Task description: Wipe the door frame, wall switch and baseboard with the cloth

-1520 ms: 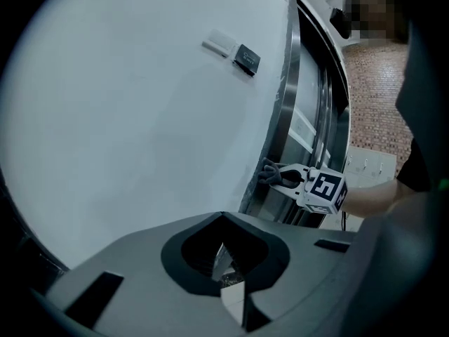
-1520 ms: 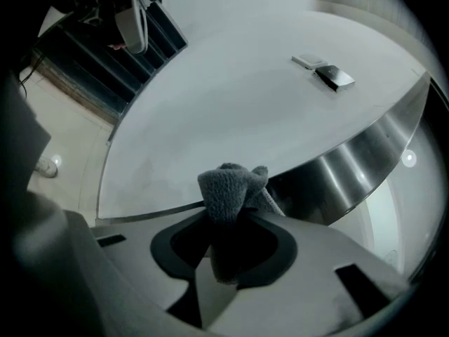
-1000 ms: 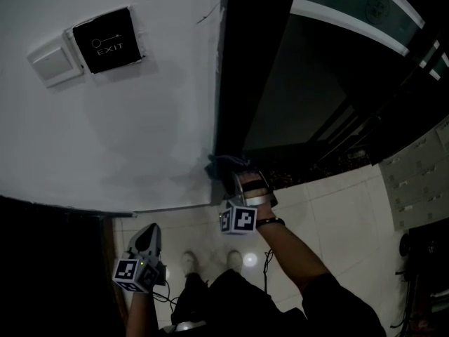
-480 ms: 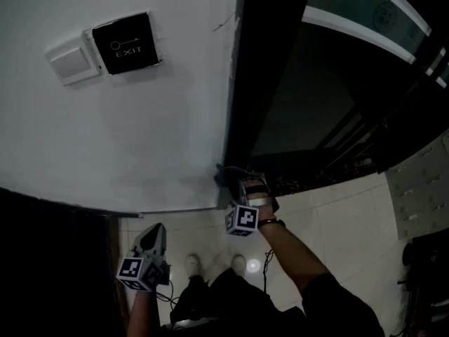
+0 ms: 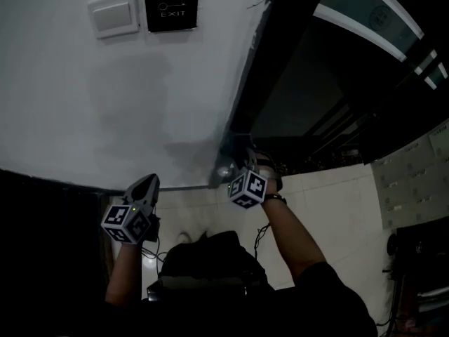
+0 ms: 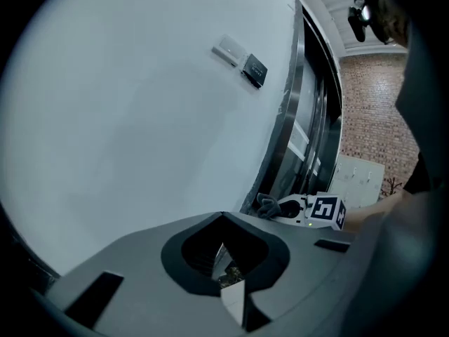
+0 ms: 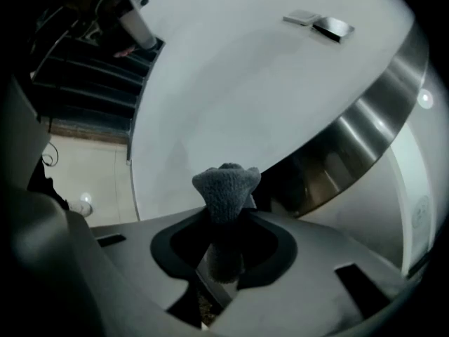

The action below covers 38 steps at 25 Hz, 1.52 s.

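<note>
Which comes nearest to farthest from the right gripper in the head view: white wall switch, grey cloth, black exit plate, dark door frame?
1. Grey cloth, in the right gripper's jaws.
2. Dark door frame, right beside it.
3. Black exit plate, high on the wall.
4. White wall switch, left of the plate.

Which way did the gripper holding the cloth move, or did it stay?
No, it stayed. The right gripper still holds the cloth low on the door frame, just above the wall's bottom edge; only the view shifted.
</note>
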Motion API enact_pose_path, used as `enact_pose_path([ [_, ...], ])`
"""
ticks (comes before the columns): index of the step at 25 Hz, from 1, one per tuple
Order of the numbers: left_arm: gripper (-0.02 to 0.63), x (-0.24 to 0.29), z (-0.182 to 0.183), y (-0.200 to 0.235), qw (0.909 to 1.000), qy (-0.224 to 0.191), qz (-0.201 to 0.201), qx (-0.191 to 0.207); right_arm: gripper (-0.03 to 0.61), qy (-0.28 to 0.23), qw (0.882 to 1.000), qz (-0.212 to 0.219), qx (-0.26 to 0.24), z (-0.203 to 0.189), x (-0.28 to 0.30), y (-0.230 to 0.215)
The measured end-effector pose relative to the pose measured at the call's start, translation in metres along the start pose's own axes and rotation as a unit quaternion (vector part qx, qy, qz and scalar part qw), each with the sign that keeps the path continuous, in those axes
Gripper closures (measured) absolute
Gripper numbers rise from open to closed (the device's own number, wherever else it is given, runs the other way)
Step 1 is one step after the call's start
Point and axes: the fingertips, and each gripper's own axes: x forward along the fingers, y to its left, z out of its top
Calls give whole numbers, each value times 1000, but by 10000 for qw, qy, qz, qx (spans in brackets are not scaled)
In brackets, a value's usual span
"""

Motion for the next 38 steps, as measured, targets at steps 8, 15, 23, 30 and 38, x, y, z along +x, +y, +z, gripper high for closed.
enact_pose_path([
  [8,622,41,-23,-41,9988,183,-433,127,480,-845,9890,-270,1180,-6,-71,-51],
  [15,622,83,-61,-169,9997,-98,-180,93,480,-1506,9821,-129,1121,-110,-128,-111],
  [23,622,121,-77,-264,9995,-281,108,-22,480,-1983,9722,322,1203,-180,-146,-169],
  [30,621,140,-47,-249,9959,-762,472,150,480,-2599,9618,296,809,-149,-139,-223],
  [38,621,80,6,-206,9732,-1730,1470,364,480,-4793,8768,-329,-219,-1,-175,-342],
])
